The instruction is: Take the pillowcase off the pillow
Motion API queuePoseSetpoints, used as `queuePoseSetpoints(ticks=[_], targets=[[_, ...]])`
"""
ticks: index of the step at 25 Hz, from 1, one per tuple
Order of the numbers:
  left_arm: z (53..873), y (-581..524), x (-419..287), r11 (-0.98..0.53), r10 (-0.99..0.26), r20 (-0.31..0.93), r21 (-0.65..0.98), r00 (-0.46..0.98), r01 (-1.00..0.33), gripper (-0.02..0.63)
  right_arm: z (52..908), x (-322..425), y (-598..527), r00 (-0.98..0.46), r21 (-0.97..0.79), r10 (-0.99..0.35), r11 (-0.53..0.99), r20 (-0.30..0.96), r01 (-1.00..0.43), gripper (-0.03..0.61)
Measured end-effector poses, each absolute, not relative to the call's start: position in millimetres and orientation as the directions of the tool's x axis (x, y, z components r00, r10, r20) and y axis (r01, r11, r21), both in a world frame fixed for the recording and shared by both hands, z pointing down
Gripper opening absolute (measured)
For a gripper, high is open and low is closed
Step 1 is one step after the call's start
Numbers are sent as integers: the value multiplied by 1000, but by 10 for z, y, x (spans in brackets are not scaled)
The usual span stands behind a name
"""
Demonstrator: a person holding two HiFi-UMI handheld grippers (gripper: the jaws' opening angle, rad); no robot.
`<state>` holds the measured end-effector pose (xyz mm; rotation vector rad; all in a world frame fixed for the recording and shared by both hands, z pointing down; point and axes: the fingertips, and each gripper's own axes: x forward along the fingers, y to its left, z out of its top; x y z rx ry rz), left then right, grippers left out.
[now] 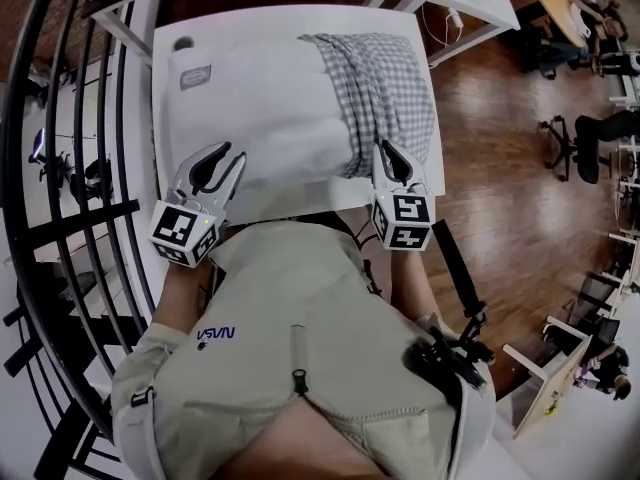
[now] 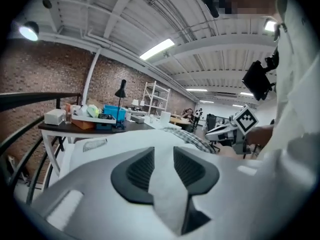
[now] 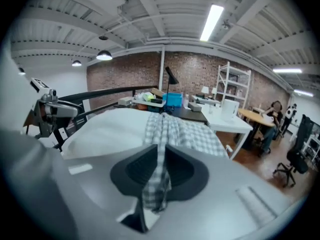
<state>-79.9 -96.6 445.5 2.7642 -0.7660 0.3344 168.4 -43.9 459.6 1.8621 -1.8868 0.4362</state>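
Observation:
A white pillow (image 1: 260, 98) lies on a white table (image 1: 166, 30). The grey-checked pillowcase (image 1: 385, 88) is bunched over its right end. My left gripper (image 1: 232, 152) hovers at the pillow's near left edge. In the left gripper view its jaws (image 2: 164, 151) stand apart, and only white pillow (image 2: 125, 141) shows through the gap. My right gripper (image 1: 392, 153) is at the near edge of the pillowcase. In the right gripper view a strip of checked cloth (image 3: 159, 184) fills the narrow gap between its jaws (image 3: 161, 151) and hangs down from it.
A black railing (image 1: 60, 118) curves along the left side. A dark desk with boxes and a lamp (image 2: 95, 119) stands beyond the pillow. Wood floor (image 1: 500, 168) with office chairs (image 1: 570, 138) lies to the right. A white desk (image 3: 227, 119) stands there too.

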Motion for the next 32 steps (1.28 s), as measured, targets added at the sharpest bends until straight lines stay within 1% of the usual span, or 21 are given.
queuePoseSetpoints(ticks=[2,3,4,8,10,11,14,16,17,19,20,21,22,24,25,27,30,32], targets=[[4363,-1123,-715,-797,-532,262,164,805,-581,125,4511,1790,-712,-19,83,-869,69,495,-994,51],[4334,-1191,-653,-783,-556,253,159,792,-601,139,4469,1825,-864,-36,85,-874,88,484,-993,54],[4312,-1252,-583,-772,-575,245,152,780,-617,148,4422,1849,-1020,-53,92,-880,109,472,-990,69],[4278,-1571,-258,-743,-627,233,111,744,-660,174,4237,1948,-1683,-104,130,-895,177,435,-976,95],[4292,-1767,-84,-733,-644,234,88,729,-675,176,4215,2013,-1979,-131,117,-891,200,435,-973,98],[4307,-1861,-2,-729,-650,238,73,722,-681,178,4227,2043,-2101,-144,107,-886,211,441,-972,110],[4382,-2157,169,-709,-675,259,31,691,-704,181,4340,2069,-2417,-174,91,-858,247,483,-965,118],[4490,-2340,248,-699,-681,296,9,670,-715,186,4458,2027,-2604,-194,89,-830,279,523,-956,141],[4574,-2410,301,-703,-672,326,1,664,-711,199,4519,2001,-2692,-202,90,-814,296,544,-951,149],[4797,-2477,433,-729,-625,412,-5,663,-684,252,4658,1963,-2856,-212,90,-782,323,586,-942,173],[4923,-2471,495,-747,-590,459,0,664,-665,268,4744,1950,-2919,-213,90,-763,333,611,-938,183],[5046,-2441,540,-764,-554,502,12,664,-646,267,4850,1931,-2958,-211,88,-740,342,639,-935,201],[5154,-2392,563,-776,-520,537,27,664,-630,256,4978,1897,-2965,-210,80,-710,352,672,-933,212],[5288,-2256,557,-791,-474,577,53,665,-610,221,5243,1799,-2913,-214,61,-644,376,735,-925,213],[5316,-2179,544,-796,-461,585,61,668,-602,180,5329,1762,-2884,-210,66,-624,390,753,-919,209],[5322,-2047,509,-805,-458,572,59,681,-590,103,5433,1724,-2809,-198,90,-608,409,769,-908,141],[5196,-1865,432,-815,-491,501,24,712,-579,47,5370,1761,-2724,-164,149,-655,395,738,-907,34],[5026,-1739,368,-817,-510,447,16,735,-577,30,5156,1829,-2700,-143,172,-714,349,685,-921,20]])
